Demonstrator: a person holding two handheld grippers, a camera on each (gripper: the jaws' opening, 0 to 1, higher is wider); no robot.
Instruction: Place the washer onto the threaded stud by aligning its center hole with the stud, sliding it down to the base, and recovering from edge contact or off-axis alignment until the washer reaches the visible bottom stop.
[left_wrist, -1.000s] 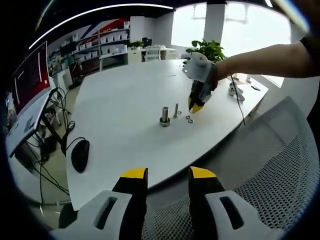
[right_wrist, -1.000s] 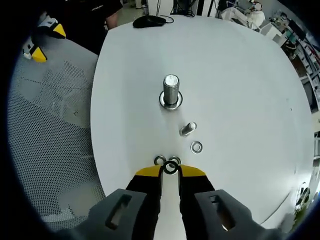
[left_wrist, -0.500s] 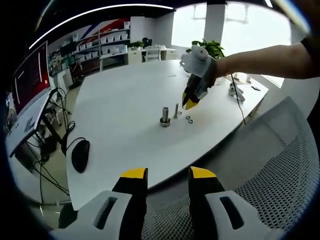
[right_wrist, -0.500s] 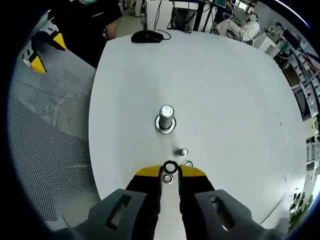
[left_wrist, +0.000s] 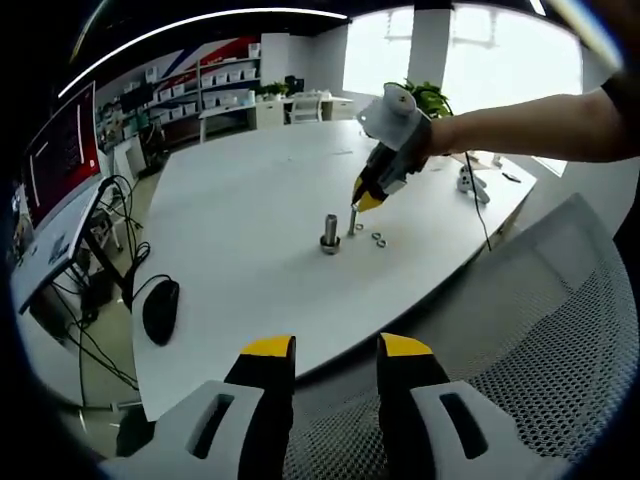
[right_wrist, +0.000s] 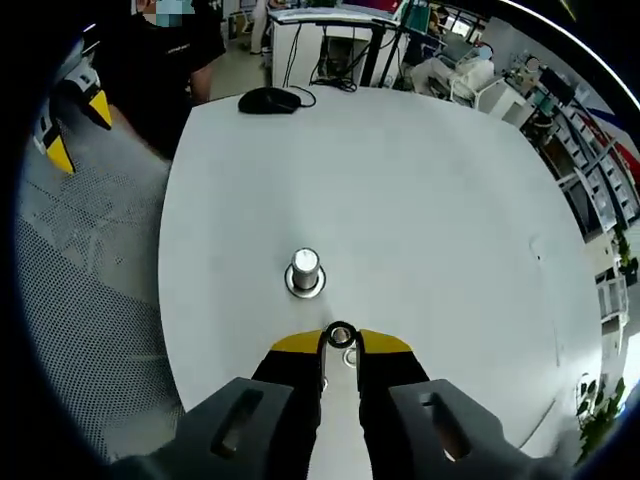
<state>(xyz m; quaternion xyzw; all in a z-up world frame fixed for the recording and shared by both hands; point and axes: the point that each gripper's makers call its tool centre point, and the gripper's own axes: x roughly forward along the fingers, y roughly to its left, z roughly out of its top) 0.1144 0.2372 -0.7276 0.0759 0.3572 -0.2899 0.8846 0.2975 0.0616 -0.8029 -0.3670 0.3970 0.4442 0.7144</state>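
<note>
Office, white table, right gripper clamping washer, left gripper apart

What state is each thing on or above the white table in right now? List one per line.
Right gripper: shut on washer, raised above table.
Washer: pinched at gripper tips, not on stud.
Threaded stud: upright, bare.
Left gripper: open, off table.
Mouse: lying untouched.

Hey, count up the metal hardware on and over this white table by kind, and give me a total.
Large threaded stud: 1
Small bolt: 1
Washer held in the right claw: 1
Loose washers on the table: 2 that I can make out; they are tiny
Total: 5
</note>
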